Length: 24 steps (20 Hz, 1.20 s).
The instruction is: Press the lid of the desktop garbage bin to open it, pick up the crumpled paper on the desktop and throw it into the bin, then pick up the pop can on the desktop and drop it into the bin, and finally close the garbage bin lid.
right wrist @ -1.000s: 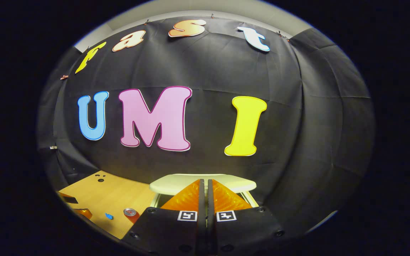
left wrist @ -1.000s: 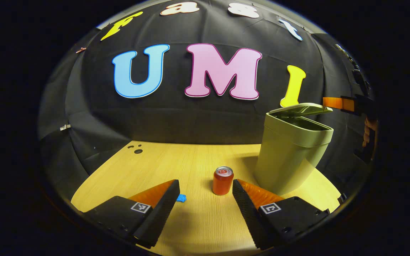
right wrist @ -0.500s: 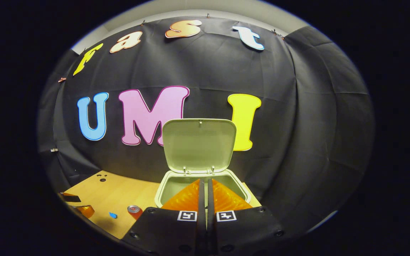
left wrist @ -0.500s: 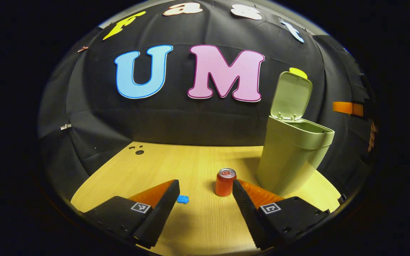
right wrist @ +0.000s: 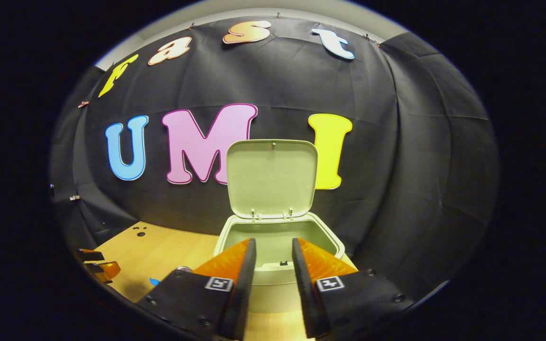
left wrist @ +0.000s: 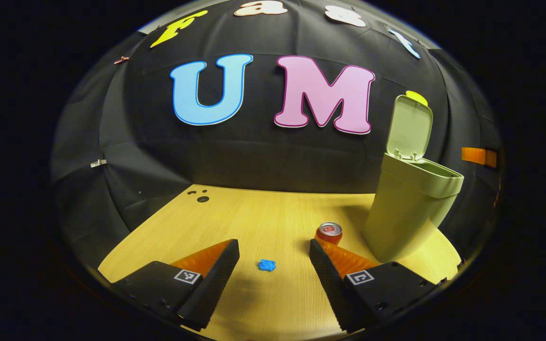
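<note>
- In the left gripper view, the left gripper [left wrist: 273, 253] sits low over the wooden desktop [left wrist: 254, 213] with its fingers spread wide and nothing between them.
- The crumpled paper [left wrist: 267, 265] is a small bright-blue wad lying on the desktop in the gap between those fingers, touching neither.
- Just right of it the pop can [left wrist: 329, 233] stands upright, orange-red with a silver top, partly hidden behind the tip of the right-hand finger [left wrist: 323, 255].
- Farther right stands the garbage bin [left wrist: 408, 213], a pale green, tapered plastic tub near the can but apart from it; its lid [left wrist: 411, 127] is swung up to near vertical on the rear hinge, leaving the mouth open.
- In the right gripper view, at far left, the paper [right wrist: 153, 282] is a blue speck on the desktop [right wrist: 159, 251].
- At centre, the right gripper [right wrist: 273, 248] hovers before the bin's [right wrist: 277, 237] open mouth, fingers parted a little and empty; the raised lid [right wrist: 272, 177] shows its plain inner face.
</note>
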{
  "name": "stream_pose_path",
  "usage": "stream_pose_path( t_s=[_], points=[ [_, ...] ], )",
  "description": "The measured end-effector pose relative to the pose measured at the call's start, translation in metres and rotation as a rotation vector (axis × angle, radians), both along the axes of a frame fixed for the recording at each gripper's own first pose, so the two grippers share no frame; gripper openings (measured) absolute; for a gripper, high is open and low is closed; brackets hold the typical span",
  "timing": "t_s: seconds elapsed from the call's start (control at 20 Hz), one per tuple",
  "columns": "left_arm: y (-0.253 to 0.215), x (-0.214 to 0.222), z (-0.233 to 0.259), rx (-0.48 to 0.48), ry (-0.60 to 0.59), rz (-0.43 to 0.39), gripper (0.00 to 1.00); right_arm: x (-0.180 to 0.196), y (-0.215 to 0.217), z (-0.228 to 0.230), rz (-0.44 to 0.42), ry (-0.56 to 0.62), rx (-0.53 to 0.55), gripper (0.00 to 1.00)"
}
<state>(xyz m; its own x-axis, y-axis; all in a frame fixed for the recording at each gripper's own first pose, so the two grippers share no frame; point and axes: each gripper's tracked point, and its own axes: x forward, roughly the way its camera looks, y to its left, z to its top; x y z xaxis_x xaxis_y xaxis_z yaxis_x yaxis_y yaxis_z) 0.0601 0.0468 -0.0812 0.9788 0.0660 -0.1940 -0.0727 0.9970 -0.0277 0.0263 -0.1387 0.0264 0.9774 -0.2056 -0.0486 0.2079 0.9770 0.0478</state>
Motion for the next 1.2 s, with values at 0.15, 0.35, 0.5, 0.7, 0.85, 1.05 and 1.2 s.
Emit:
stream_pose_path(
  t_s=[0.15,0.35,0.5,0.7,0.85,1.05,1.2],
  points=[
    [0.01,0.006,-0.008,0.005,0.019,0.006,0.96,0.001,0.008,-0.007,0.018,0.014,-0.003,0.77],
    [0.019,0.022,-0.022,0.049,0.044,-0.003,0.96,0.001,0.013,-0.013,0.031,0.03,-0.032,1.0],
    [0.021,0.039,-0.039,0.06,0.08,-0.017,0.96,0.0,0.017,-0.022,0.049,0.056,-0.04,1.0],
    [0.017,0.067,-0.07,0.046,0.169,-0.052,0.96,0.0,0.023,-0.035,0.075,0.1,-0.048,0.99],
    [0.016,0.085,-0.094,0.041,0.233,-0.054,0.96,0.001,0.025,-0.043,0.09,0.123,-0.043,0.98],
    [0.013,0.107,-0.131,0.01,0.325,-0.049,0.96,0.005,0.027,-0.051,0.105,0.155,-0.049,0.98],
    [0.011,0.115,-0.155,-0.002,0.383,-0.033,0.96,0.007,0.029,-0.055,0.117,0.172,-0.05,0.98]
  ],
)
